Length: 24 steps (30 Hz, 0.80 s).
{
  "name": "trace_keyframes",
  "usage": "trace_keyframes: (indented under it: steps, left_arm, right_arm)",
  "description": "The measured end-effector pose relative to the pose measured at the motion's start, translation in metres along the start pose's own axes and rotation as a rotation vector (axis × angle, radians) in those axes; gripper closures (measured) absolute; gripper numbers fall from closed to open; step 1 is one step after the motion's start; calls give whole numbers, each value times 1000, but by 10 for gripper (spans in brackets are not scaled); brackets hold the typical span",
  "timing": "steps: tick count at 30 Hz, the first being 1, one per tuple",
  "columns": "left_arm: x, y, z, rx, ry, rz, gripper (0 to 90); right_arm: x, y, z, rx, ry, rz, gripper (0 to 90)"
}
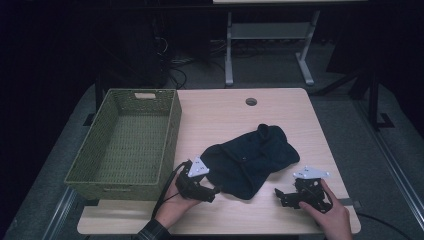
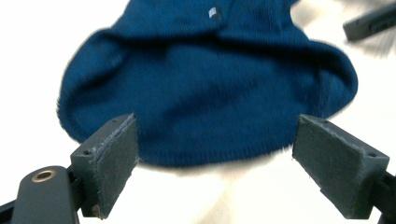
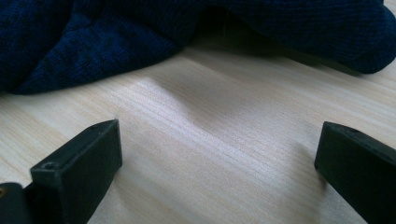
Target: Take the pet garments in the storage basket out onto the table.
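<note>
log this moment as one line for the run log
left gripper: open, at garment edge | right gripper: open, short of garment, over table | basket: empty, left of garment

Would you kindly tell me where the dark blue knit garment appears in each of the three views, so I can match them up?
High view: the dark blue knit garment lies crumpled at the table's centre-right, between the two tools, right of the green basket.
Left gripper view: it fills the upper middle, just beyond the open jaws.
Right gripper view: it spans the top edge, beyond the jaws.
Shared landmark: the light wooden table.
</note>
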<state>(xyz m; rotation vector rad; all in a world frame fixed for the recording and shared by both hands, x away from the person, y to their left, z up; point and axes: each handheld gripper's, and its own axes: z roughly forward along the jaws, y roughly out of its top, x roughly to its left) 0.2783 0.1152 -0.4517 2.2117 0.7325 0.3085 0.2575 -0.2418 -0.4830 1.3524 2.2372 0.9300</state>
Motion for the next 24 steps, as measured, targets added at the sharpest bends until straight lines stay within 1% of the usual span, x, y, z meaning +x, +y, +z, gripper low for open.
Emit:
trace_keyframes:
  steps: [2, 3, 4, 8, 12, 13, 14, 15, 17, 18, 24]
  left_arm:
    - [-1, -2, 1, 7, -1, 1, 137]
    - [-2, -6, 2, 28, -3, 5, 137]
    - [-2, -9, 2, 35, -1, 6, 137]
    - [0, -15, 2, 55, -5, -7, 137]
    - [1, -21, 5, 69, 5, -14, 137]
    - [1, -22, 6, 79, 5, -9, 137]
    - [-1, -24, 7, 70, 17, 6, 134]
    - [-1, -24, 7, 64, 14, 9, 130]
    - [-1, -25, 7, 53, 13, 8, 130]
    - [-1, -27, 7, 36, 10, 8, 130]
    - [-1, -29, 6, 34, 6, 12, 130]
  right_arm:
    - [0, 0, 0, 0, 0, 0, 5]
    - [0, 0, 0, 0, 0, -1, 5]
    - [0, 0, 0, 0, 0, -1, 5]
    - [0, 0, 0, 0, 0, -1, 5]
    - [0, 0, 0, 0, 0, 0, 5]
    - [0, 0, 0, 0, 0, 0, 5]
    - [0, 0, 0, 0, 0, 0, 4]
    - [0, 0, 0, 0, 0, 0, 4]
    - [0, 0, 0, 0, 0, 0, 5]
    - [0, 0, 0, 0, 0, 0, 5]
    - [0, 0, 0, 0, 0, 0, 4]
